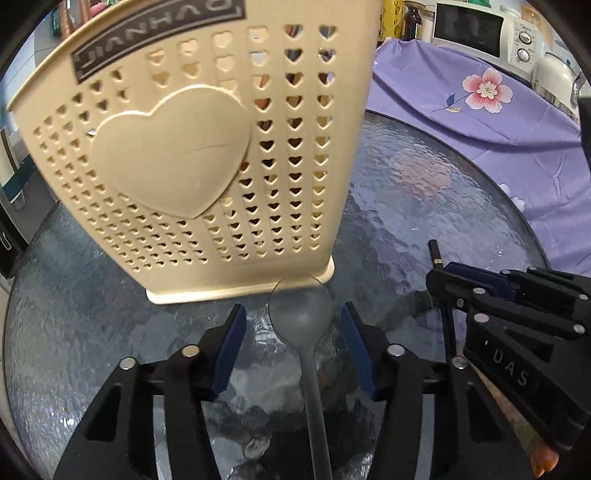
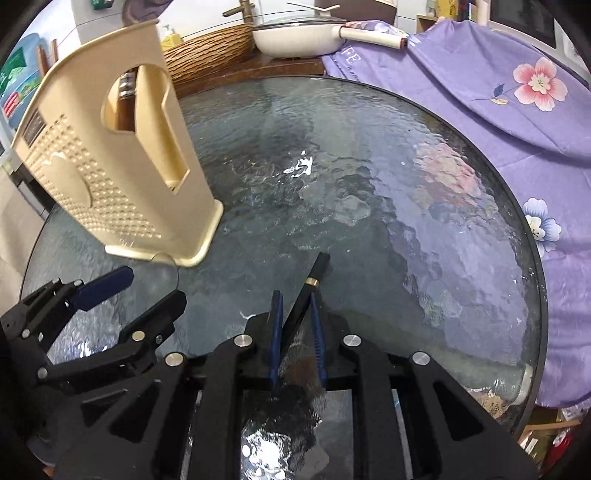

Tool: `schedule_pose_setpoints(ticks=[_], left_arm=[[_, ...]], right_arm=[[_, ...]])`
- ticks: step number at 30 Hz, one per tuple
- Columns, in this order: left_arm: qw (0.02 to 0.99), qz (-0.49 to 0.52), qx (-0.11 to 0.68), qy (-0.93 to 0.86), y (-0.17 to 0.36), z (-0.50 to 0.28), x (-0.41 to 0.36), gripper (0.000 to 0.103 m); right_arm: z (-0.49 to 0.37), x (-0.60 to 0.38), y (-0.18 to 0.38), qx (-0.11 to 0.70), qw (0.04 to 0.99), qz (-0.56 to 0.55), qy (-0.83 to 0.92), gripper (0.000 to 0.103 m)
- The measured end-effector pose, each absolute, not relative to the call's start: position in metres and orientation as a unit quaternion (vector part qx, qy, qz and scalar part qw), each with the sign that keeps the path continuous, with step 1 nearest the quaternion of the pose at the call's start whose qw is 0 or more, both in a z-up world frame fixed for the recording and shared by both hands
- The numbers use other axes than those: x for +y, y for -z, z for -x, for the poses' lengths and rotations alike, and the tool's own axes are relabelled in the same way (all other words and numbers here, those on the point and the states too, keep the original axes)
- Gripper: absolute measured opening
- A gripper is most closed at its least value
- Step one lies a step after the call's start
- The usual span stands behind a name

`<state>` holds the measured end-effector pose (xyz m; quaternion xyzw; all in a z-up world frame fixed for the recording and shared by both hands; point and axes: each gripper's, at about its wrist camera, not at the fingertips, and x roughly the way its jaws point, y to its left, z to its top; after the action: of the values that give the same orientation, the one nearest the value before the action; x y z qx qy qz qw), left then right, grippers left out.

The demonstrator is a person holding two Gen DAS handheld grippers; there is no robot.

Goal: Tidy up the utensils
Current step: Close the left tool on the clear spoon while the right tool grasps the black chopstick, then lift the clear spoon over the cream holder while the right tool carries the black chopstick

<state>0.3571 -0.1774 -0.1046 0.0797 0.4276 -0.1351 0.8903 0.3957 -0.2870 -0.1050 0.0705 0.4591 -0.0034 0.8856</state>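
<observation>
A beige perforated utensil holder (image 1: pixel 207 147) with a raised heart stands on the round glass table (image 1: pixel 424 206); it also shows in the right wrist view (image 2: pixel 122 177), with dark handles inside its side opening. A translucent grey spoon (image 1: pixel 301 314) lies on the glass between the fingers of my open left gripper (image 1: pixel 293 325), bowl toward the holder's base. My right gripper (image 2: pixel 297 314) is shut on black chopsticks (image 2: pixel 314 277) with a gold band, tips pointing away. The right gripper (image 1: pixel 517 314) shows at the right of the left wrist view.
A purple floral cloth (image 2: pixel 480 92) covers the surface right of and behind the table. A white pan (image 2: pixel 299 37) and a wicker basket (image 2: pixel 210 48) sit behind it. A microwave (image 1: pixel 480 33) and bottles stand at the back.
</observation>
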Motion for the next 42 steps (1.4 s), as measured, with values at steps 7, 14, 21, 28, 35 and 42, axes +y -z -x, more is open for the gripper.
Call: schedule_pose_setpoints(ticks=[7,14,21,28,35,42], left_arm=[[0.892,-0.071,0.426,0.133,0.105,-0.366,-0.183,0.035],[0.896,-0.050,0.418,0.140,0.098,-0.354,-0.164,0.035],[0.917,-0.007,0.365,0.158,0.055,-0.318,-0.124,0.035],[0.938,0.020,0.301,0.171,0.007,-0.278,-0.089,0.035],[0.947,0.021,0.267,0.177,-0.024,-0.253,-0.077,0.035],[0.950,0.020,0.250,0.187,-0.050,-0.249,-0.070,0.035]], right_arm=[[-0.400,-0.289,0.107,0.457,0.885,-0.085,0.015,0.013],[-0.393,-0.297,0.109,0.449,0.882,-0.143,-0.001,0.009],[-0.368,-0.299,0.083,0.397,0.897,-0.188,-0.050,0.008],[-0.326,-0.291,0.023,0.327,0.921,-0.185,-0.107,0.008],[-0.283,-0.277,-0.028,0.276,0.937,-0.154,-0.151,0.008],[-0.275,-0.272,-0.066,0.254,0.941,-0.144,-0.171,0.008]])
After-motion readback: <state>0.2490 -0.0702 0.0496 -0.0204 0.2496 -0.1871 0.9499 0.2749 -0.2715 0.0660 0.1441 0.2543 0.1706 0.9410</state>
